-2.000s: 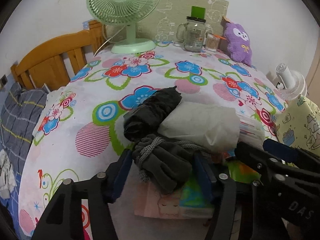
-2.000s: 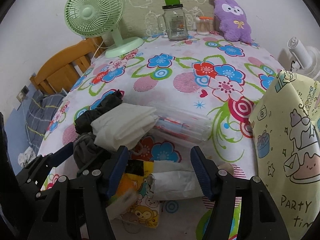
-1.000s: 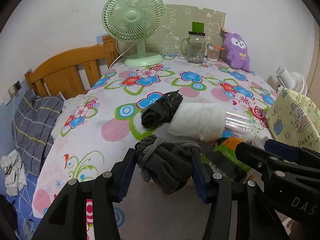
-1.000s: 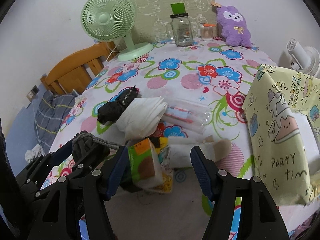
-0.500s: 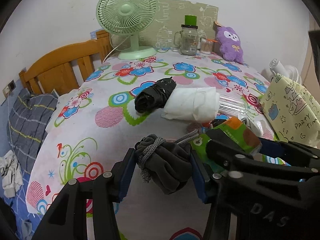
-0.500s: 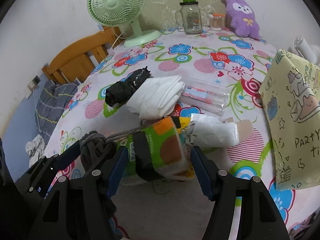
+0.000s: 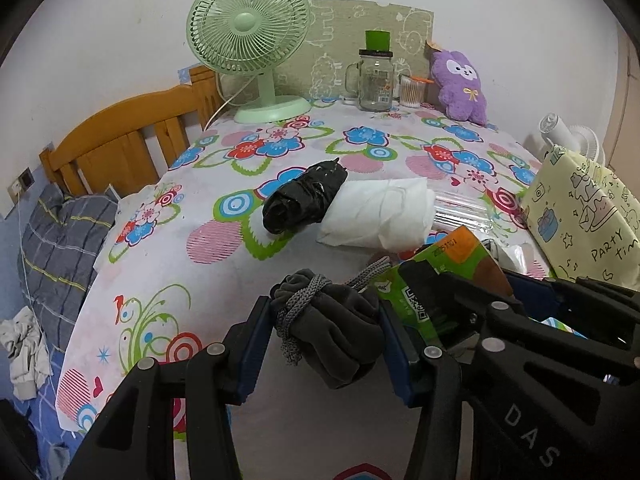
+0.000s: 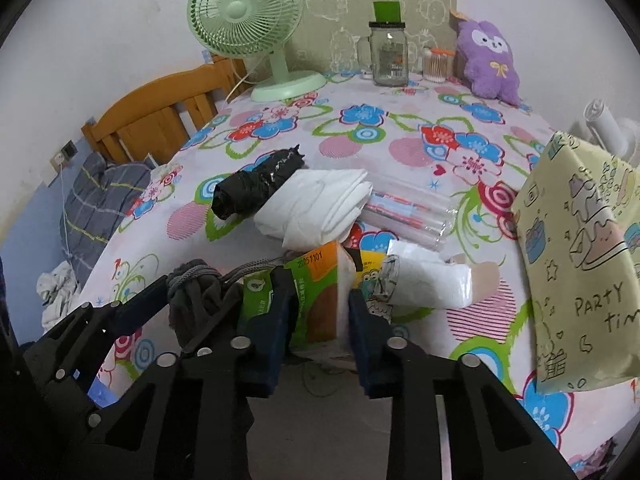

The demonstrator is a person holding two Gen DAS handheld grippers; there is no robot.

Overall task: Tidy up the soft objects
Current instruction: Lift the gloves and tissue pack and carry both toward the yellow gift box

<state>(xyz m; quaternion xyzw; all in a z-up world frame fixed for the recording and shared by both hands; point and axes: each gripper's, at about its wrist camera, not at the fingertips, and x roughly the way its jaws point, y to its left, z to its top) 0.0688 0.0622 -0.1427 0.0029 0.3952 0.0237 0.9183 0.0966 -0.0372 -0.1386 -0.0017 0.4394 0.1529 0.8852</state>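
Note:
My left gripper (image 7: 326, 330) is shut on a dark grey cloth bundle (image 7: 332, 332) tied with a grey cord, held above the near edge of the floral table (image 7: 224, 248). It also shows in the right wrist view (image 8: 196, 300). My right gripper (image 8: 318, 312) is shut on a green and orange tissue pack (image 8: 316, 300), also seen in the left wrist view (image 7: 440, 276). A black rolled bundle (image 7: 304, 200) and a white folded cloth (image 7: 380, 216) lie mid-table. A white plastic packet (image 8: 424, 280) lies just right of the tissue pack.
A yellow "Party time" gift bag (image 8: 576, 256) stands at the right edge. A clear pen pack (image 8: 404, 208) lies behind the white cloth. A green fan (image 7: 248, 36), glass jar (image 7: 374, 80) and purple plush (image 7: 460, 84) stand at the back. A wooden headboard (image 7: 120, 144) is at left.
Both grippers pulled back and lifted from the pile. The left one kept the grey bundle. The right one closed on the green and orange tissue pack.

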